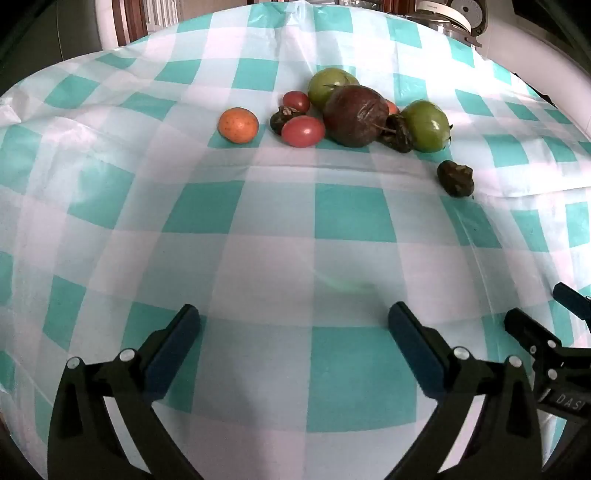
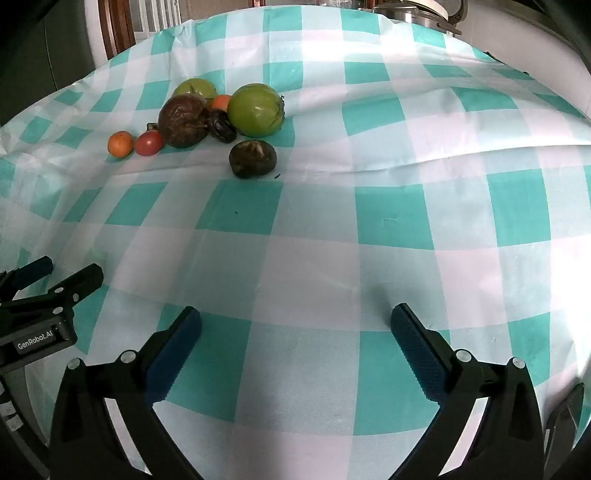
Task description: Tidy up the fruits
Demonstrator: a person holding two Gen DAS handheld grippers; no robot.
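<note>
A cluster of fruit lies on the checked tablecloth (image 1: 277, 236) far ahead of both grippers. In the left wrist view: an orange fruit (image 1: 238, 124), two red tomatoes (image 1: 303, 130) (image 1: 296, 102), a large dark brown fruit (image 1: 355, 116), two green fruits (image 1: 330, 85) (image 1: 426, 125) and small dark wrinkled fruits (image 1: 455, 178) (image 1: 280, 118). The right wrist view shows the same cluster: orange fruit (image 2: 120, 144), red tomato (image 2: 149, 143), brown fruit (image 2: 183, 120), green fruit (image 2: 255, 109), dark fruit (image 2: 252, 158). My left gripper (image 1: 293, 325) is open and empty. My right gripper (image 2: 295, 326) is open and empty.
A metal cooker (image 1: 452, 18) stands at the far right edge of the table; it also shows in the right wrist view (image 2: 424, 13). A wooden chair back (image 1: 131, 22) is behind the far left edge. The right gripper shows at the left view's right edge (image 1: 546, 332).
</note>
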